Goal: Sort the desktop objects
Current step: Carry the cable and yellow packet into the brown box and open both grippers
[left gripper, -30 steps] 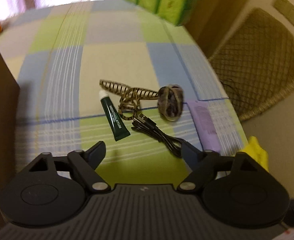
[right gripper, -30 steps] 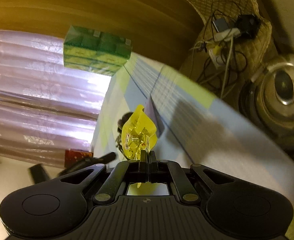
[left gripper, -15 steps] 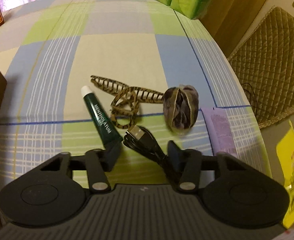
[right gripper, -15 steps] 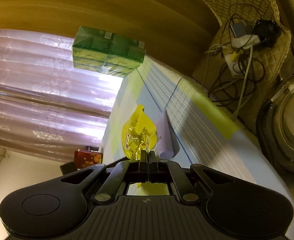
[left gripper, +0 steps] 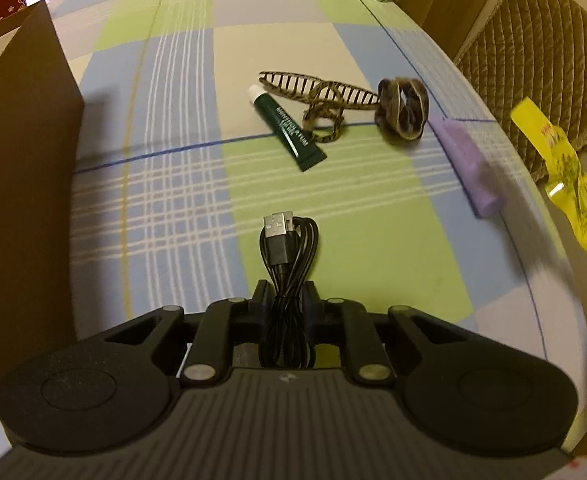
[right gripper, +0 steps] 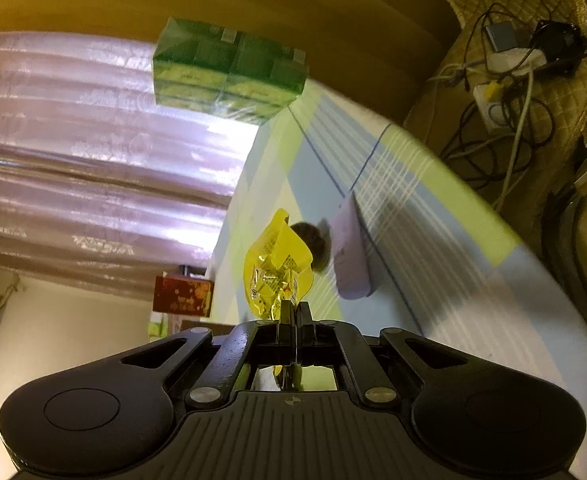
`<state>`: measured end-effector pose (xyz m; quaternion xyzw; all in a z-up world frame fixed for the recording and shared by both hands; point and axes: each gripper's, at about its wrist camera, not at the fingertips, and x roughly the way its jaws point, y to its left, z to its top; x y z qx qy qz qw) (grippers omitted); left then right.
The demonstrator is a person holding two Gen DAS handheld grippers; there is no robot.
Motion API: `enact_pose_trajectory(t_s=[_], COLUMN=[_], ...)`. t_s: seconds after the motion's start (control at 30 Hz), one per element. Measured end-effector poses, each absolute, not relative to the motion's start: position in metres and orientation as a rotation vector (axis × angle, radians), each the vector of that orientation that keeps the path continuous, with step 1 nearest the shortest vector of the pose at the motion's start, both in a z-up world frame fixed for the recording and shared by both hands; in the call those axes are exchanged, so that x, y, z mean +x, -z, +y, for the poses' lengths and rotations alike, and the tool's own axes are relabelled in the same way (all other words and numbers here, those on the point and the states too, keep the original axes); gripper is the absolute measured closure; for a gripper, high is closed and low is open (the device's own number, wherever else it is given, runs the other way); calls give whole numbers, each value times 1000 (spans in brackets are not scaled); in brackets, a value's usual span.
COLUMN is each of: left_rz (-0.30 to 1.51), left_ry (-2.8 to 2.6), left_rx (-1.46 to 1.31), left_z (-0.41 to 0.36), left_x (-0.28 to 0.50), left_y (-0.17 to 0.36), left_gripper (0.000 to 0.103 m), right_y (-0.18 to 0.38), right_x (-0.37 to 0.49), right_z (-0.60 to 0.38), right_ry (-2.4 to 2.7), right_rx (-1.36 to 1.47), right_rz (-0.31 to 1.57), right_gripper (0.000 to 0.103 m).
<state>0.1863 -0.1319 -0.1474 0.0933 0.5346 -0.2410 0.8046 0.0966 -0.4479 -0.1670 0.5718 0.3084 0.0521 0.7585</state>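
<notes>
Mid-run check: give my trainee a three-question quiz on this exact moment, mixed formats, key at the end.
1. True or false: the left gripper is shut on the black USB cable.
2. What does the right gripper hold? A) green tube B) yellow packet C) purple pack
3. Fill in: on the checked cloth, the green tube lies right beside the patterned ____.

Key: 1 true. 2 B, the yellow packet. 3 hair clip.
</notes>
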Motion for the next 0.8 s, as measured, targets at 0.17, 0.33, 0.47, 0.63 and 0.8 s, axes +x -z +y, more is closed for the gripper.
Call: enact_pose_trajectory(t_s=[0.17,0.33,0.47,0.63,0.8], left_rz=[1127,1101,1071,989,921], left_ry=[519,556,568,587,565], left_rx=[224,242,231,176,119], left_z=[-139,-138,-130,-107,-74], left_x=[188,175,167,157,153], left_y=[148,138,118,80,46], left_gripper=[90,94,94,94,94], right_y=[164,159,157,150,140], right_x=[100,98,97,103,115], right_z=[-437,-428,-417,-396,-367], right_ry=[-137,-150,-161,-208,-270], right_rx=[1229,1225,1227,1220,1206], right_rz=[682,680,687,693,696], right_gripper=[103,103,103,103,103])
